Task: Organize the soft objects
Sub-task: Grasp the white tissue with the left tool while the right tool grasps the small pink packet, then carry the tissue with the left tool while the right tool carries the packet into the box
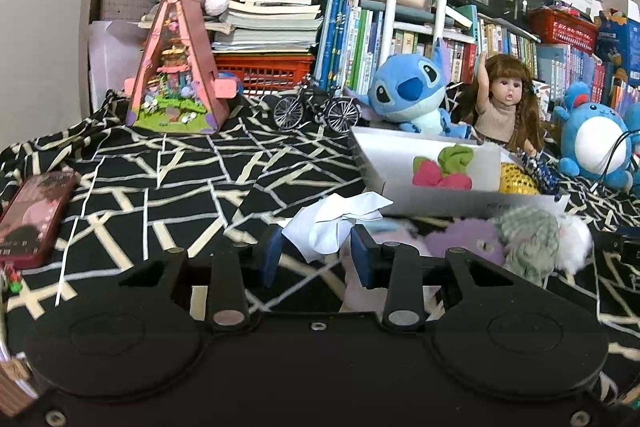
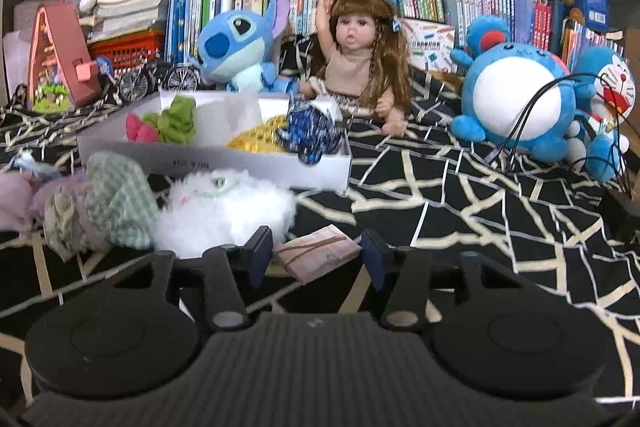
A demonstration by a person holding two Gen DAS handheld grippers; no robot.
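We think the white cloth [image 1: 336, 223] is very light and floppy (it would sag if lifted by a corner), so we would pinch it at its bunched middle. It looks thin, pale and crumpled. It lies on the black patterned cover just in front of the white box [image 1: 400, 167], between the spread fingers of our left gripper [image 1: 316, 259], not pinched. Our right gripper [image 2: 316, 259] is spread too, with a small flat packet [image 2: 316, 255] between its fingers, right of the fluffy white toy [image 2: 224, 211] near the box.
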